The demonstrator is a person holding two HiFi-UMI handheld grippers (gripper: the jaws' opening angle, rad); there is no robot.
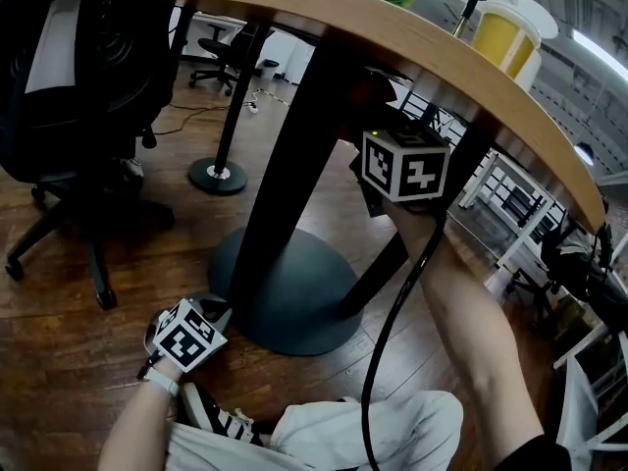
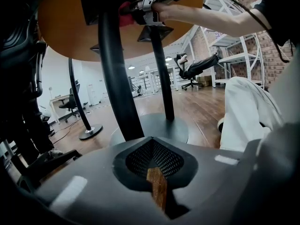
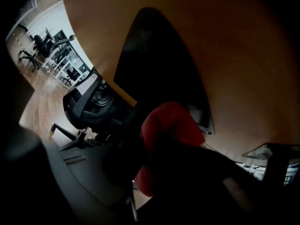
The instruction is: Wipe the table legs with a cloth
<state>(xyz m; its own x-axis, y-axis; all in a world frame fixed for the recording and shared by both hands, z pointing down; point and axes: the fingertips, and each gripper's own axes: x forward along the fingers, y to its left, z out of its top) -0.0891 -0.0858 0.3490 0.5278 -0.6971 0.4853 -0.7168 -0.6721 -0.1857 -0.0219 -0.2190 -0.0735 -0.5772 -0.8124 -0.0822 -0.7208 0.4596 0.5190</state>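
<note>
A round wooden table (image 1: 392,29) stands on black legs (image 1: 294,165) that run down to a dark round base (image 1: 294,297). My right gripper (image 1: 371,116) is up under the tabletop, shut on a red cloth (image 1: 378,91) that presses against the top of the thick leg. The right gripper view shows the red cloth (image 3: 171,125) bunched between dark jaws, against the leg (image 3: 154,64) and the table's underside. My left gripper (image 1: 218,310) is low by the base, shut and holding nothing. From the left gripper (image 2: 157,191) I look up at the leg (image 2: 117,78) and the cloth (image 2: 124,8).
A black office chair (image 1: 78,116) stands left of the table. Behind it is a pole on a small round foot (image 1: 218,175). A yellow container (image 1: 505,37) sits on the tabletop. The person's shoe (image 1: 211,415) and white trouser leg (image 1: 373,435) are near the base. White shelving (image 1: 520,214) stands at right.
</note>
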